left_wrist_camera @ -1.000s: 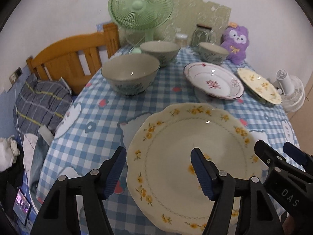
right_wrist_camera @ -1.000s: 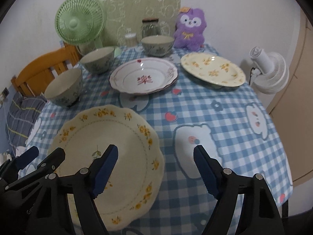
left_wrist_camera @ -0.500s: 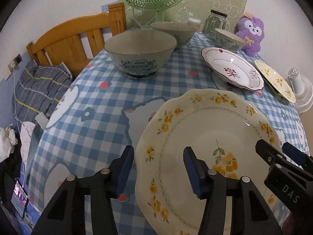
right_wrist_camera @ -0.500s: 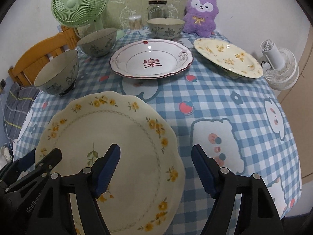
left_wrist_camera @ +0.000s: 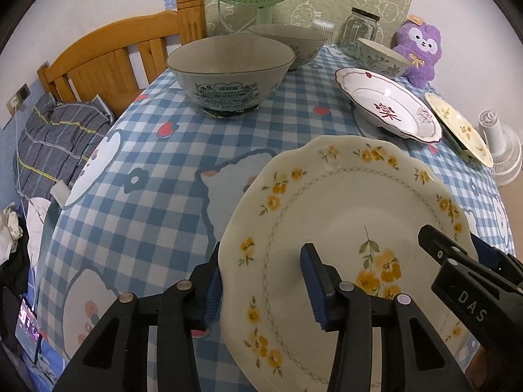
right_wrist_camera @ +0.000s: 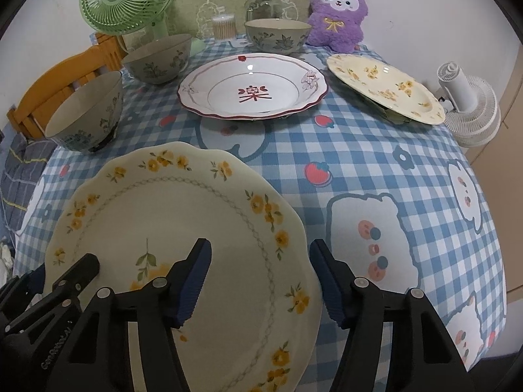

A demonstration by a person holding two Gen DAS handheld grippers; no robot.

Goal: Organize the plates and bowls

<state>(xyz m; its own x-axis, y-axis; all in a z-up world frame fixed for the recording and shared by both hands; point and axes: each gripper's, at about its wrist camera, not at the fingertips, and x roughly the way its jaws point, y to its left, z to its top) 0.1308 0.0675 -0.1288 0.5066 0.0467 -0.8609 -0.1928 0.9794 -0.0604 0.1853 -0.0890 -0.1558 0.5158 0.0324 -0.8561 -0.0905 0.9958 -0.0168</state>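
Your jaws stand apart on both sides, each pair straddling an edge of the yellow-flowered plate [left_wrist_camera: 343,228] at the near edge of the table [left_wrist_camera: 157,196]. On the left gripper [left_wrist_camera: 261,281], one finger sits outside the plate's left rim and the other over its face; the right gripper [right_wrist_camera: 260,277] does the same at the right rim. Neither pair is clamped — I cannot tell whether any pad touches. Beyond the plate, to your left, stands a large bowl [left_wrist_camera: 230,70], with a second bowl [right_wrist_camera: 158,58] behind it. Mid-table lies the red-trimmed plate [right_wrist_camera: 251,86], and to its right another yellow-flowered plate [right_wrist_camera: 385,88]. Farthest back — a small bowl [right_wrist_camera: 278,34].
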